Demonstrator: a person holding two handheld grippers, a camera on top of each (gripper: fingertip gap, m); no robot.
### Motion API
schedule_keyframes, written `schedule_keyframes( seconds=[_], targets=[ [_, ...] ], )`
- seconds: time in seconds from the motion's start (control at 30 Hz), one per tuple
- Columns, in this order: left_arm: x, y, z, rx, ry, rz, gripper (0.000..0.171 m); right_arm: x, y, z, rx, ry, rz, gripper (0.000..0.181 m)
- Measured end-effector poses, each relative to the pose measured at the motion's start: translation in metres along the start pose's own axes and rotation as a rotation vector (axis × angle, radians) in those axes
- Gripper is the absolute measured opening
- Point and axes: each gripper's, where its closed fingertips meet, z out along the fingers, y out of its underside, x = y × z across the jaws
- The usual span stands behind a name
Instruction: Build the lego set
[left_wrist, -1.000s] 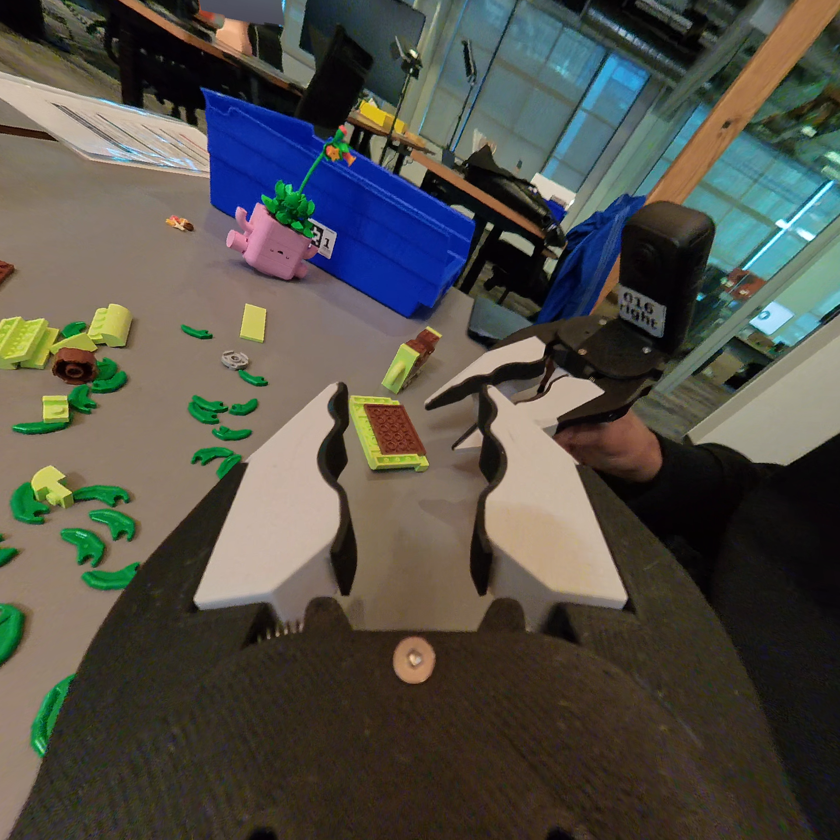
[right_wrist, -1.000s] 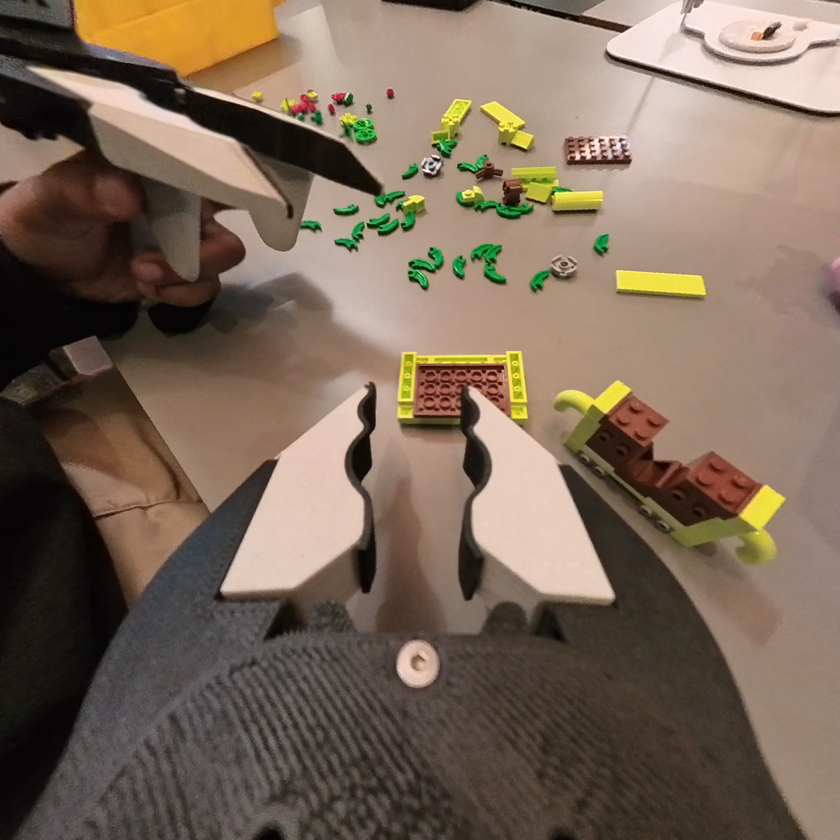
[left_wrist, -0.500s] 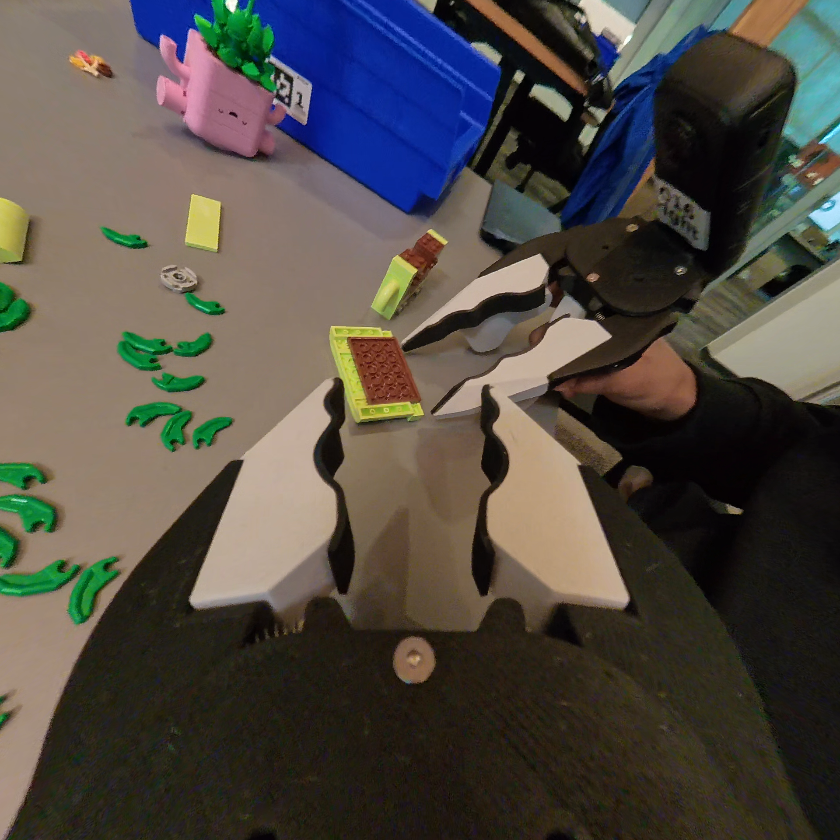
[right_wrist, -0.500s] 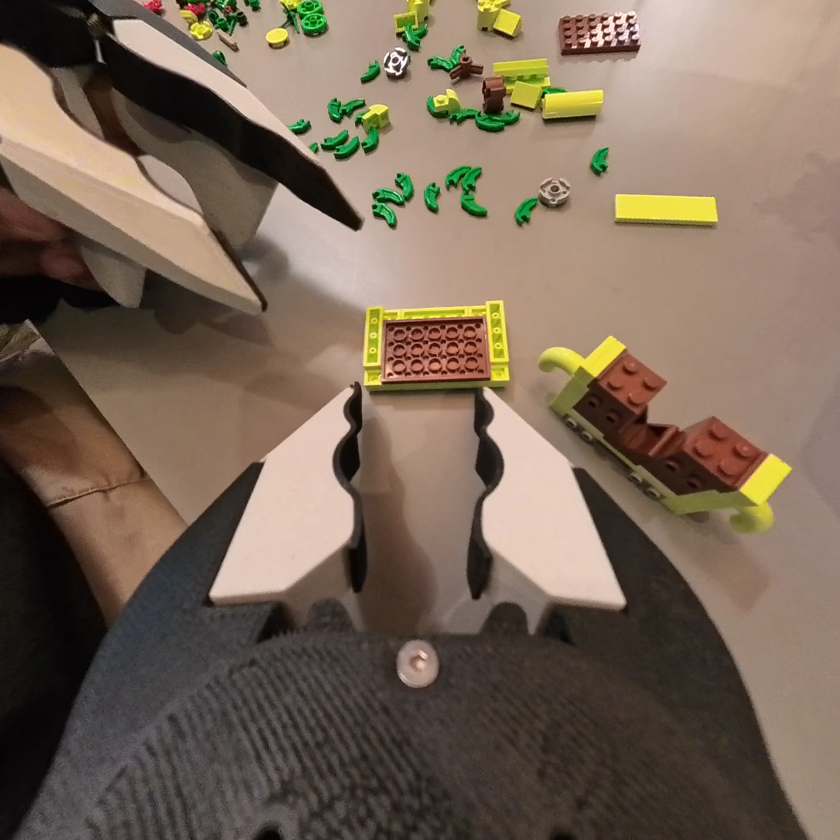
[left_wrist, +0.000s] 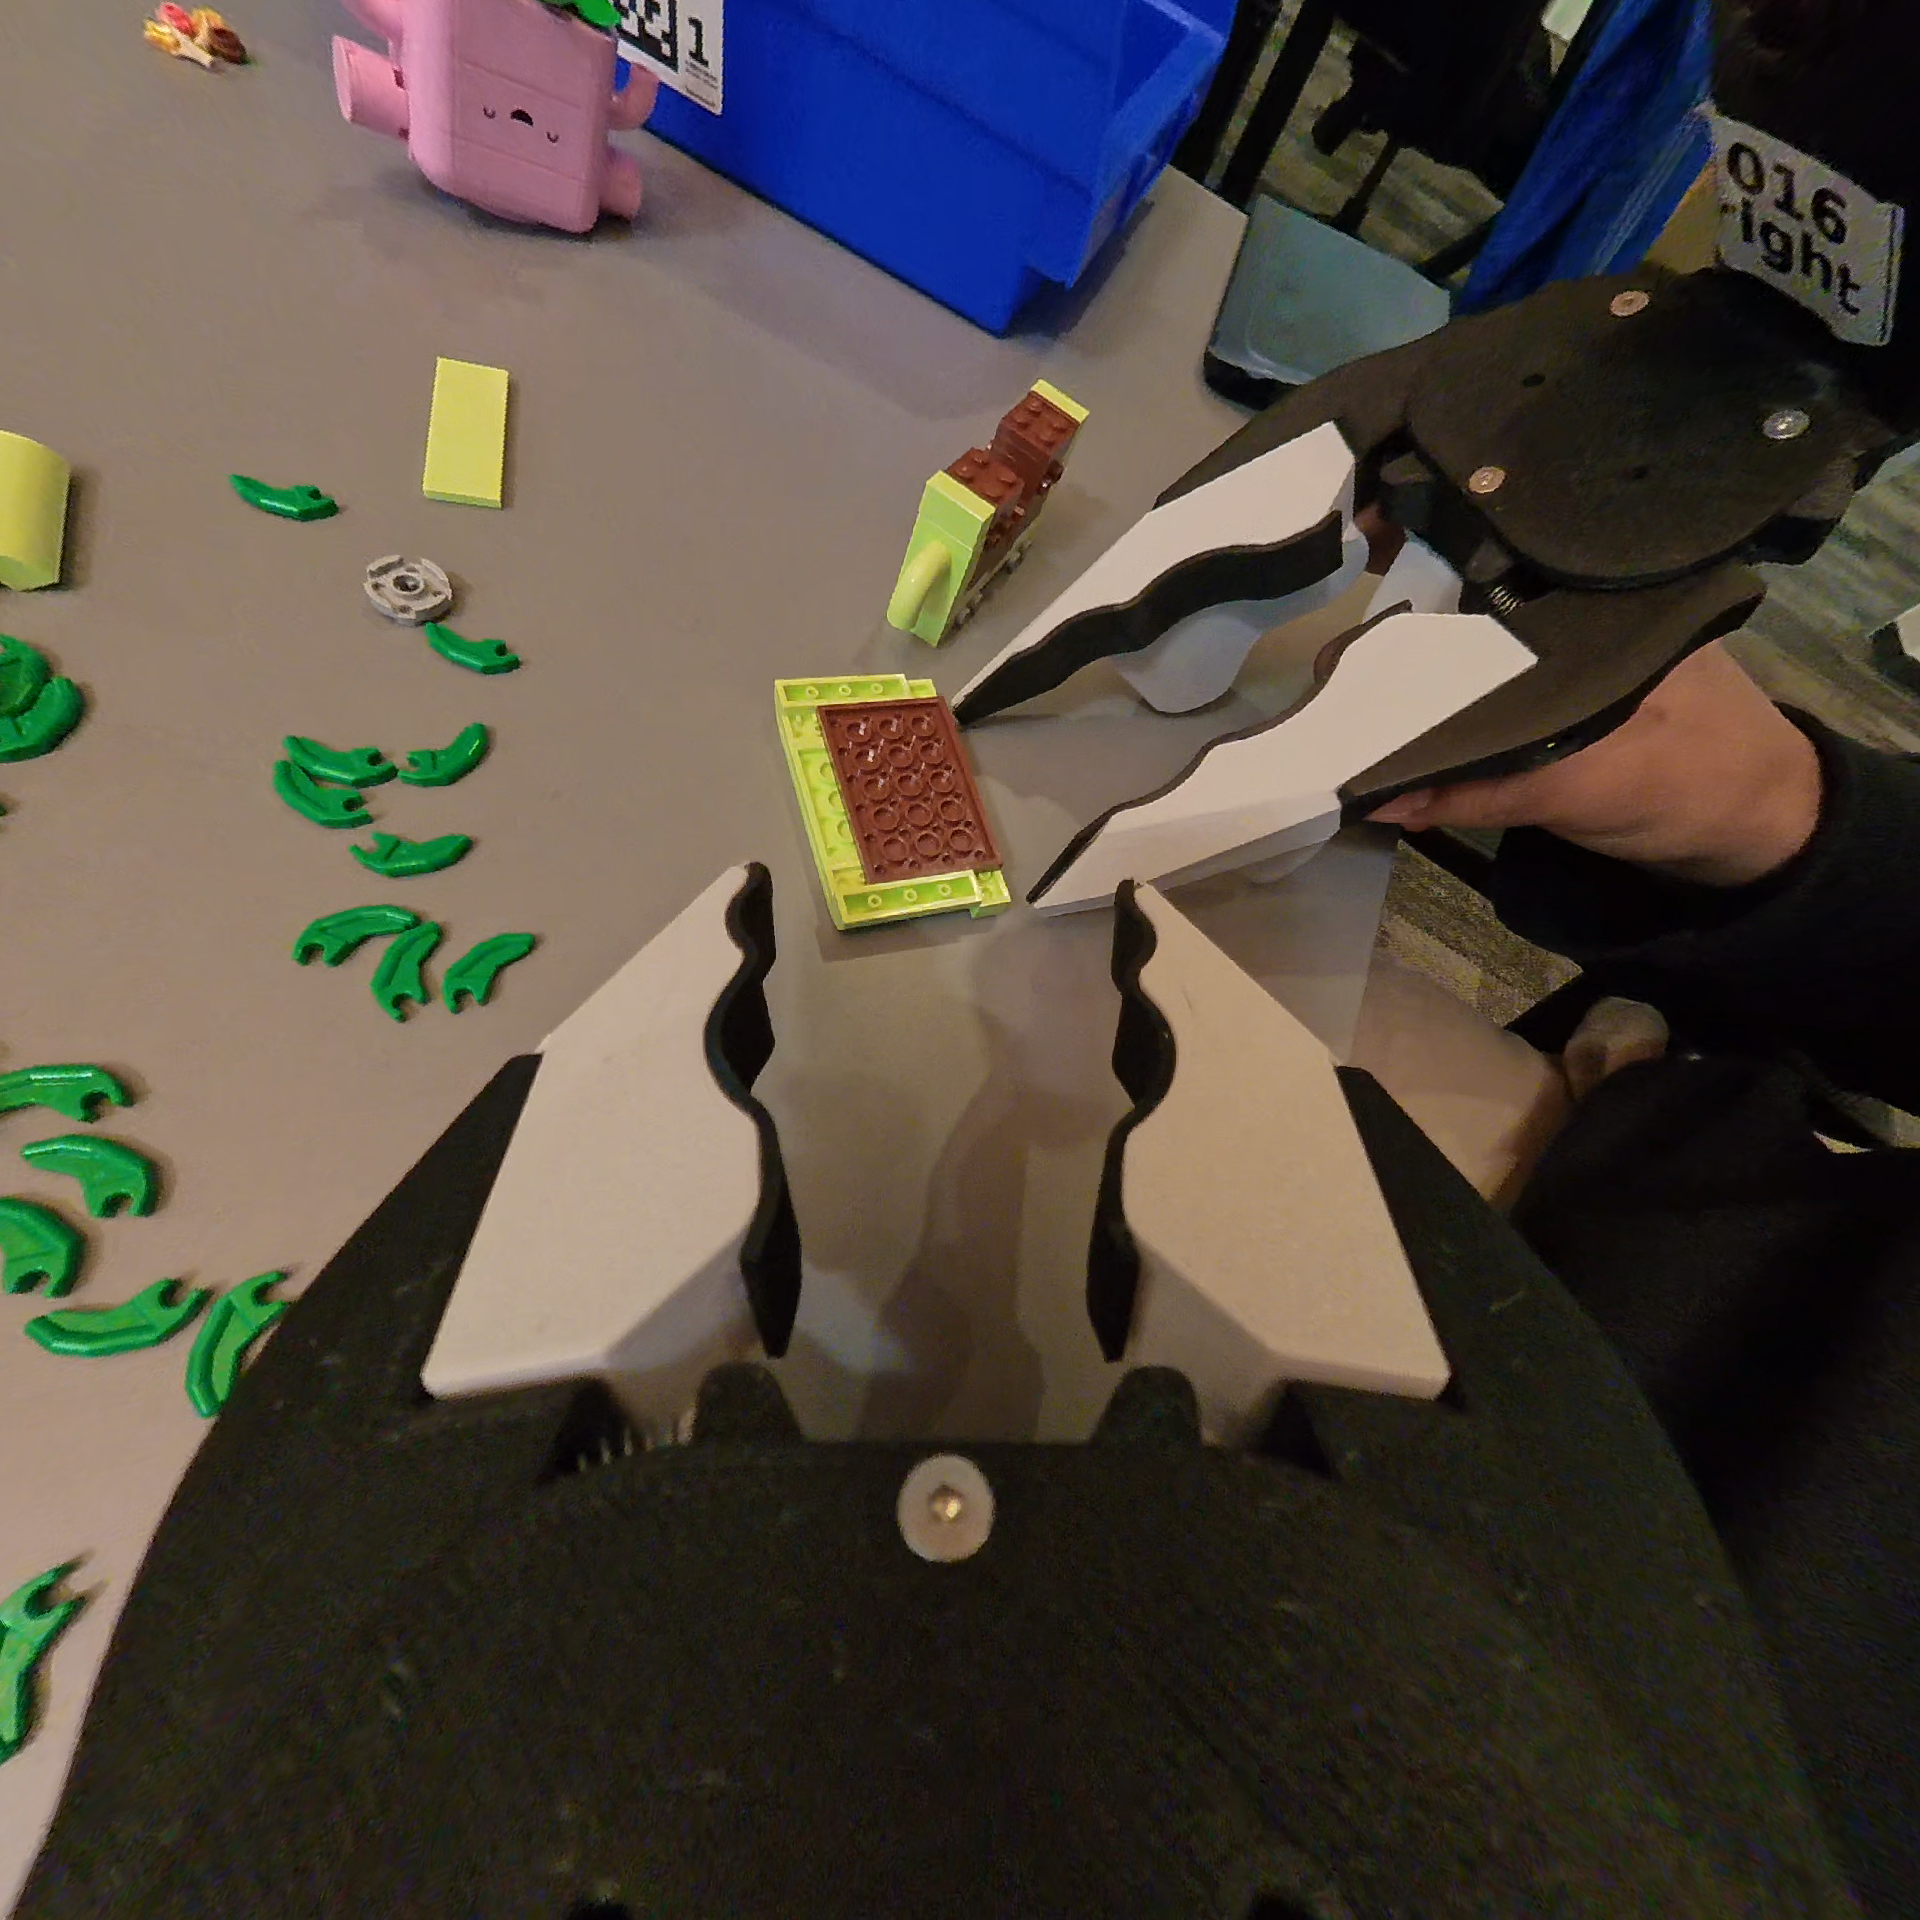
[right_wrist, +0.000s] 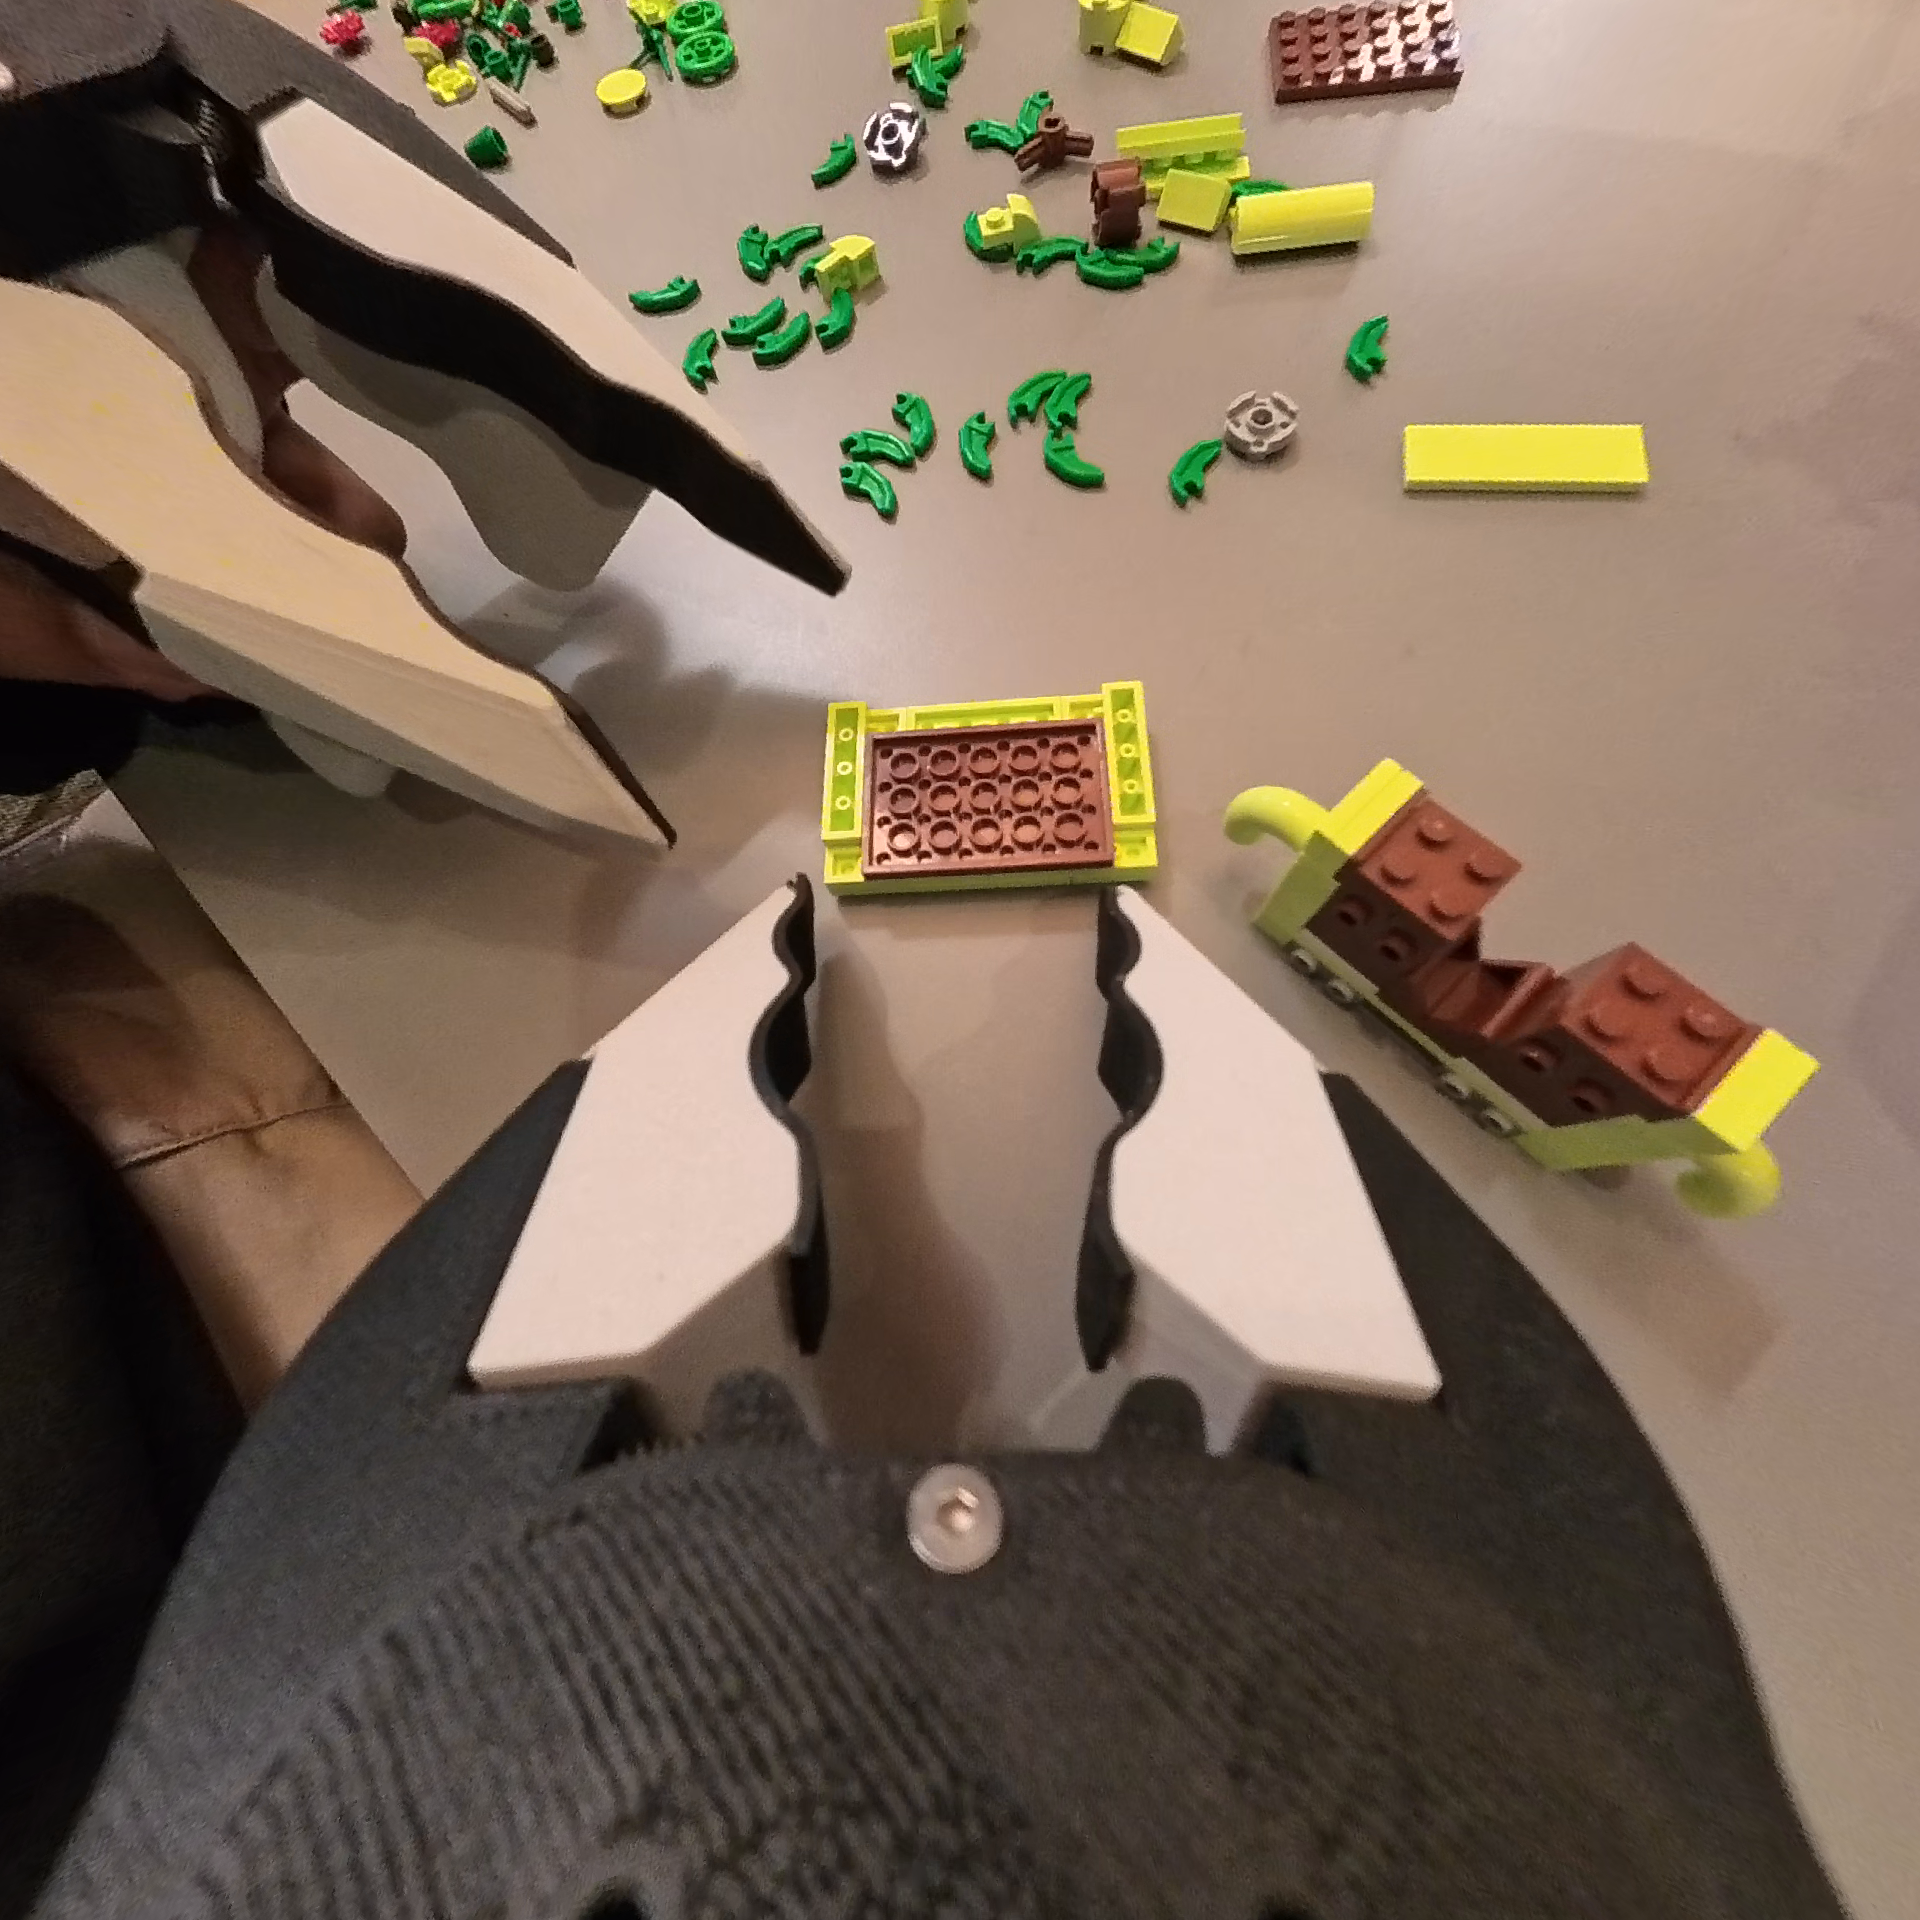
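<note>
A flat lime-and-brown plate assembly (left_wrist: 894, 800) lies on the grey table, also in the right wrist view (right_wrist: 987, 795). My left gripper (left_wrist: 940, 888) is open and empty, its tips just short of the assembly. My right gripper (right_wrist: 951, 899) is open and empty, its tips level with the assembly's near edge; it shows in the left wrist view (left_wrist: 997, 805) beside the assembly. A brown-and-lime brick assembly with curved hooks (right_wrist: 1507, 997) lies to the right of the plate, also seen in the left wrist view (left_wrist: 987, 520).
Several green leaf pieces (left_wrist: 384, 790), a grey round piece (left_wrist: 405, 590) and a lime tile (left_wrist: 465, 432) lie scattered on the table. A pink pot figure (left_wrist: 509, 125) and a blue bin (left_wrist: 935, 135) stand at the back. A brown plate (right_wrist: 1366, 52) lies far off. Tip to tip, the grippers are about 5 cm apart.
Both grippers have moved down and closer to the lime-and-brown plate assembly. The right gripper has opened wider. The assembly has not moved.
</note>
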Motion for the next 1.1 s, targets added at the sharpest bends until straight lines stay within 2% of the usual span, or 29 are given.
schedule_keyframes(
  seconds=[0.2,0.43,0.53,0.6,0.8,0.9,1.1],
  targets=[
    [0.000,0.004,0.004,-0.033,-0.010,0.009,0.064,0.001,0.000,0.000,0.001,-0.008,0.019,0.054],
    [-0.007,0.002,0.011,-0.051,-0.032,-0.016,0.073,0.002,-0.005,0.003,0.012,-0.027,0.039,0.054],
    [-0.013,-0.001,0.020,-0.077,-0.025,-0.032,0.075,0.008,-0.005,0.007,-0.005,-0.003,0.054,0.039],
    [-0.013,-0.001,0.022,-0.086,0.005,-0.061,0.075,0.009,-0.005,0.008,-0.006,-0.008,0.071,0.040],
    [0.010,0.009,0.015,-0.093,0.139,-0.122,0.074,0.005,-0.007,0.010,-0.004,-0.054,0.083,0.047],
    [0.019,0.012,0.009,-0.080,0.139,-0.092,0.082,0.001,-0.009,0.012,-0.007,-0.081,0.069,0.049],
    [0.052,0.028,0.006,-0.115,0.188,-0.063,0.075,-0.009,-0.012,0.017,-0.015,-0.119,0.028,0.054]
  ],
)
